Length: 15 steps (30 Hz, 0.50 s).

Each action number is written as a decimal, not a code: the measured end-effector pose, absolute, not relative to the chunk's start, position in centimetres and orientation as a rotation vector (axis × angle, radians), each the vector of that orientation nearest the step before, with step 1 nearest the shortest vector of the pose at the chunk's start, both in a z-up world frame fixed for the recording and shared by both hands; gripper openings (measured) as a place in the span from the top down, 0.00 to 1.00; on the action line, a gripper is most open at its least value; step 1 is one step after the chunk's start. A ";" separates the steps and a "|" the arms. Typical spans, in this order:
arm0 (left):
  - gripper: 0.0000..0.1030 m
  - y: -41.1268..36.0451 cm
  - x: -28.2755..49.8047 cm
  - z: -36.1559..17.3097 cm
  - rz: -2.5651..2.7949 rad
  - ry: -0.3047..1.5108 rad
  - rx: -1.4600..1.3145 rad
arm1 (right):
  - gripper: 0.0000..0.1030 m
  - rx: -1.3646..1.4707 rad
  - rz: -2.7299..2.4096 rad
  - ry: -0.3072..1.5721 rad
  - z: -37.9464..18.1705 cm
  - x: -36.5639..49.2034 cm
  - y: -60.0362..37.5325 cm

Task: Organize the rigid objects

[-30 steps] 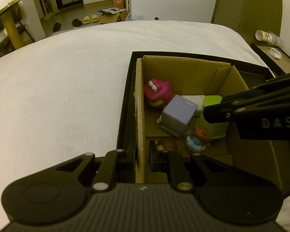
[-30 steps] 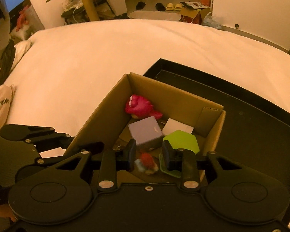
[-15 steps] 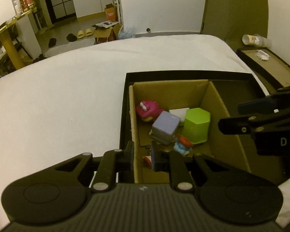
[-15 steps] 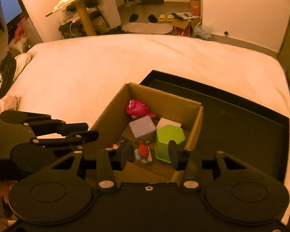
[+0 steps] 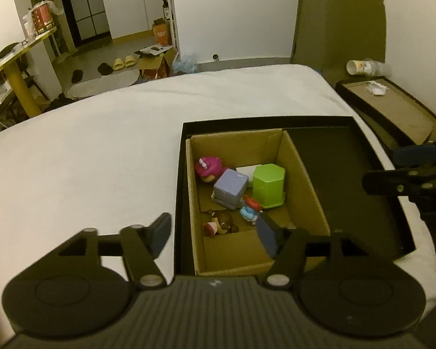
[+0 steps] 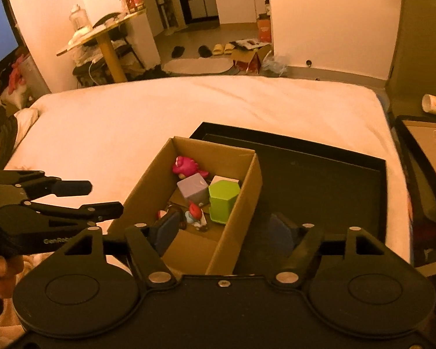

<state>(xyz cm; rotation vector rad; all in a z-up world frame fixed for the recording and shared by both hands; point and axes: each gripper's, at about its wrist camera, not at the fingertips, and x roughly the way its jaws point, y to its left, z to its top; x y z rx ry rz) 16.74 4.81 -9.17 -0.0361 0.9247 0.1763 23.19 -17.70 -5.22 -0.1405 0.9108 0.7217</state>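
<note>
Left gripper (image 5: pixel 215 234) and right gripper (image 6: pixel 222 231) both spread wide, holding nothing, above brown cardboard box (image 5: pixel 305 180) in black rectangular tray (image 5: pixel 348 174) on white bed (image 5: pixel 87 160).

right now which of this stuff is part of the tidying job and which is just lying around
Job:
cardboard box
pink toy
purple cube
green hexagonal block
white block
small figures
black tray

Lying about:
paper cup
slippers
crumpled paper
</note>
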 end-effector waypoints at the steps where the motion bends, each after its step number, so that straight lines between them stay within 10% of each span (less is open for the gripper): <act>1: 0.30 4.7 16.4 -8.8 0.172 0.920 -0.042 | 0.24 -0.137 0.719 0.905 -5.0 22.9 -18.0; 9: 0.12 3.9 14.0 -6.8 0.143 0.898 -0.048 | 0.00 -0.092 0.711 0.863 -3.0 20.6 -21.4; 15: 0.06 3.3 11.9 -5.6 0.139 0.879 -0.057 | 0.00 -0.059 0.702 0.836 -1.5 18.6 -23.5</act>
